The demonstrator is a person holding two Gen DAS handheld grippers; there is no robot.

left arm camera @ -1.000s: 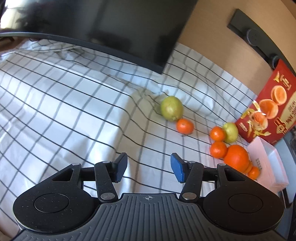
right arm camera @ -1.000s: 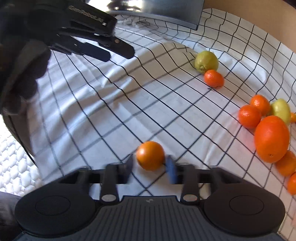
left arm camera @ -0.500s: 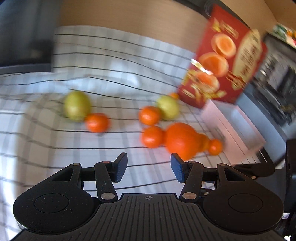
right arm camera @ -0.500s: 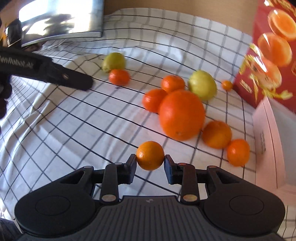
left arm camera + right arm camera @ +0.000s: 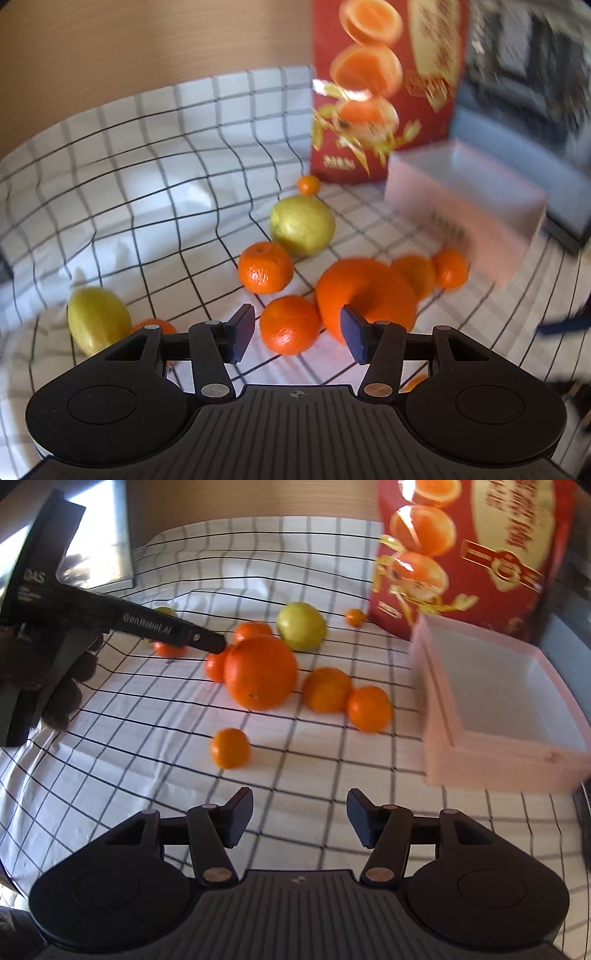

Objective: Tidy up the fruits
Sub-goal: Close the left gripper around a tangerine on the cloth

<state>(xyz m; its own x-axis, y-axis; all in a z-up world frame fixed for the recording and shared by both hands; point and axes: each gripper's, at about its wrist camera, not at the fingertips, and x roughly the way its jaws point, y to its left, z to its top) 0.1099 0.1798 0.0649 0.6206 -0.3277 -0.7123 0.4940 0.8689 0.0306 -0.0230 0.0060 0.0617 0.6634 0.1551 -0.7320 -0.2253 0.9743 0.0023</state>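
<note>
Nearest in the right wrist view, the right gripper [image 5: 299, 818] is hovering over the checked cloth [image 5: 332, 775] with its jaws spread wide and nothing between them; a small loose mandarin [image 5: 230, 748] is lying just ahead of it, alone on the cloth and apart from the rest of the fruit. In the left wrist view, the left gripper [image 5: 297, 338] is also standing wide and empty, with a mandarin [image 5: 290, 325] sitting in line with the gap between its blue pads and the big orange [image 5: 365, 297] touching that mandarin on the right. Farther on, another mandarin [image 5: 265, 272] is resting beside a yellow-green lemon [image 5: 302, 225], a second lemon [image 5: 98, 319] is lying off toward the cloth's left side, and two more mandarins [image 5: 327, 689] are lying between the big orange and the white tray [image 5: 436, 686], which is sitting at the cloth's right edge with no fruit visible inside. Behind it, against the far edge, a red fruit box [image 5: 469, 554] is standing upright. The step in hand looks like gathering the scattered fruit toward one cluster, or toward the tray. The next move probably calls for lowering the left gripper around the near mandarin, closing gently, and avoiding a nudge to the big orange, which could roll.
</note>
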